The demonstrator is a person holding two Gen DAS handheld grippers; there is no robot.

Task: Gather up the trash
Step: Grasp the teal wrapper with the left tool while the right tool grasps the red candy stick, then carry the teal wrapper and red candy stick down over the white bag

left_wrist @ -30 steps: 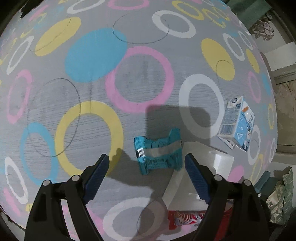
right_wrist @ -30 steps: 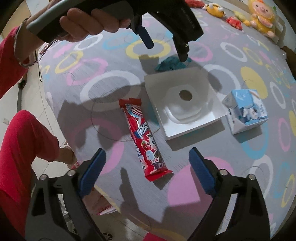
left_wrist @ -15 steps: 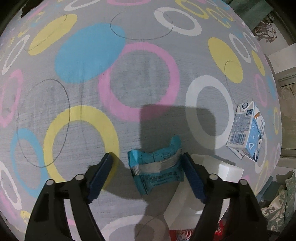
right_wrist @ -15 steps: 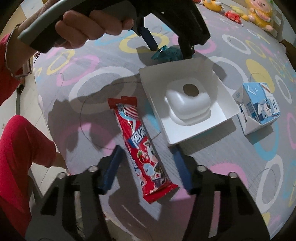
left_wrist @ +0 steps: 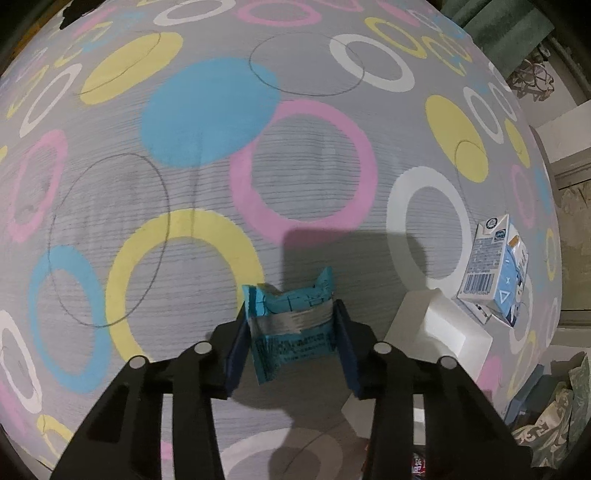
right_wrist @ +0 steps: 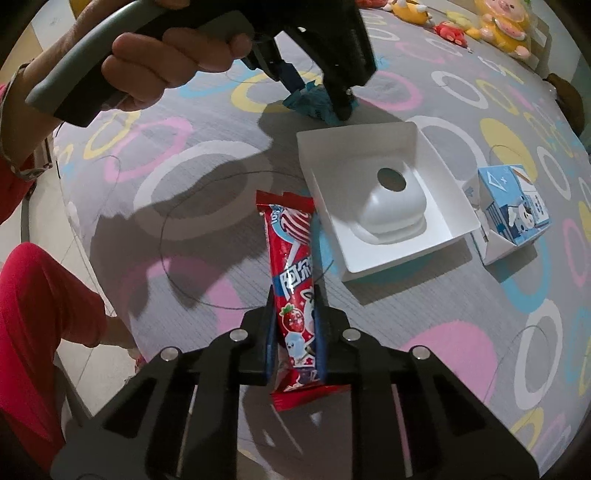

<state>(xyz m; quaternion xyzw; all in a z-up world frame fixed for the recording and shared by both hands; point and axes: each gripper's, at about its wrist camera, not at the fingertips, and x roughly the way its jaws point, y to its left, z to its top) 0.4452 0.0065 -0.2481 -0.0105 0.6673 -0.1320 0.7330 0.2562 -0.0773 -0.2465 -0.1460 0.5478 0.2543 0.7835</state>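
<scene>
Closest to the lens in the right wrist view, the right gripper [right_wrist: 295,332] has just squeezed its jaws in and is now clamped on the lower half of the one red snack wrapper [right_wrist: 293,273], which lies lengthwise up the middle of the frame on the table cloth [right_wrist: 207,206]. Just to the right of the wrapper's top end sits a single white tray [right_wrist: 384,254] with a raised hump and a dark hole in the middle, and right of that, mid-right in the frame, one small blue and white milk carton [right_wrist: 509,210] on its side. Further back, top centre, a hand [right_wrist: 173,62] holds the left gripper [right_wrist: 317,96], tips down on the one crumpled teal wrapper [right_wrist: 310,101]. In the left wrist view the left gripper [left_wrist: 291,332] sits bottom centre; its jaws have just been closing, and both blue pads now touch the sides of the teal wrapper [left_wrist: 291,325]. The tray [left_wrist: 443,332] corner is lower right and the carton [left_wrist: 495,273] at the right edge. So two wrappers, one tray, one carton. Far top right in the right wrist view there are a few plush toys [right_wrist: 498,26], too small to count properly.
</scene>
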